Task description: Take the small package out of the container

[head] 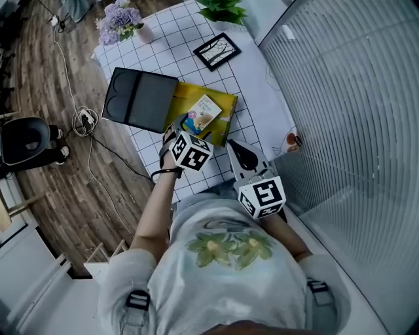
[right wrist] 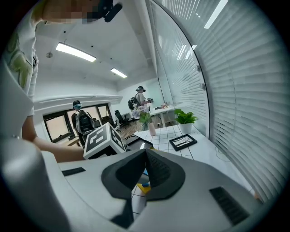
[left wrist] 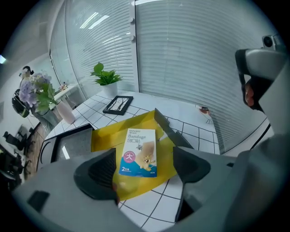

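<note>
A flat box lies open on the gridded table, its yellow inside (head: 221, 105) facing up and its black lid (head: 141, 98) folded out to the left. The small bandage package (head: 203, 112), white and blue, lies flat in the yellow part. My left gripper (head: 182, 125) hangs over the box's near edge, pointing steeply down. In the left gripper view the package (left wrist: 139, 152) shows in the gap of my left gripper (left wrist: 142, 168), whose jaws stand wide apart and clear of it. My right gripper (head: 237, 149) hovers over the table to the right of the box, shut with nothing in it (right wrist: 146, 156).
A black picture frame (head: 217, 50), a vase of purple flowers (head: 121, 19) and a green plant (head: 222, 10) stand at the table's far end. A glass wall with blinds (head: 353, 98) runs along the right. Cables (head: 85, 121) and a black chair (head: 26, 141) are on the floor at left.
</note>
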The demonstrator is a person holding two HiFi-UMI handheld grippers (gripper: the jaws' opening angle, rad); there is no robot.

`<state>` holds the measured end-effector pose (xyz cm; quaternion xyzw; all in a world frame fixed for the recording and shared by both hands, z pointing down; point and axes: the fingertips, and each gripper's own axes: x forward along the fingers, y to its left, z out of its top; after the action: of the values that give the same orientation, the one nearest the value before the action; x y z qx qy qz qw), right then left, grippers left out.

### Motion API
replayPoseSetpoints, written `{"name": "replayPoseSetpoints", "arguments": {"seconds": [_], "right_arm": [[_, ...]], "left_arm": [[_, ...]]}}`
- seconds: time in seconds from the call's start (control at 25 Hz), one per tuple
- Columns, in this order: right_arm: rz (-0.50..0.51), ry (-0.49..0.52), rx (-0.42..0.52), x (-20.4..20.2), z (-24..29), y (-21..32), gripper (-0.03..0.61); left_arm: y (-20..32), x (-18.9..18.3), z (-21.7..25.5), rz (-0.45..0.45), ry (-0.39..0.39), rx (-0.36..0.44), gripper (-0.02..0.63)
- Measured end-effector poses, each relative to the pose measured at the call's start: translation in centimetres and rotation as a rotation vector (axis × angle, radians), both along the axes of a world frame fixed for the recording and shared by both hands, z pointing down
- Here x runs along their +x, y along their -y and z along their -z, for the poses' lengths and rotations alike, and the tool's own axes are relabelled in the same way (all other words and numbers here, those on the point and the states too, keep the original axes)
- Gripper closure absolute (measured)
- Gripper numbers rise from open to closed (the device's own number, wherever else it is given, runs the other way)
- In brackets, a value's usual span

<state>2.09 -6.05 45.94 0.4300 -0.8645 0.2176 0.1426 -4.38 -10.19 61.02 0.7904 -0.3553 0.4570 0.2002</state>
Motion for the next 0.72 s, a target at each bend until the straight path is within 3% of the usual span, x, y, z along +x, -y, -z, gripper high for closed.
{"name": "replayPoseSetpoints", "arguments": {"seconds": [0.72], "right_arm": [[-0.021, 0.026, -0.066, 1.6, -2.6, 3.8, 0.571]], "left_arm": [[2.4, 0.7, -3.9, -0.031, 0.052, -0.137, 0.24]]}}
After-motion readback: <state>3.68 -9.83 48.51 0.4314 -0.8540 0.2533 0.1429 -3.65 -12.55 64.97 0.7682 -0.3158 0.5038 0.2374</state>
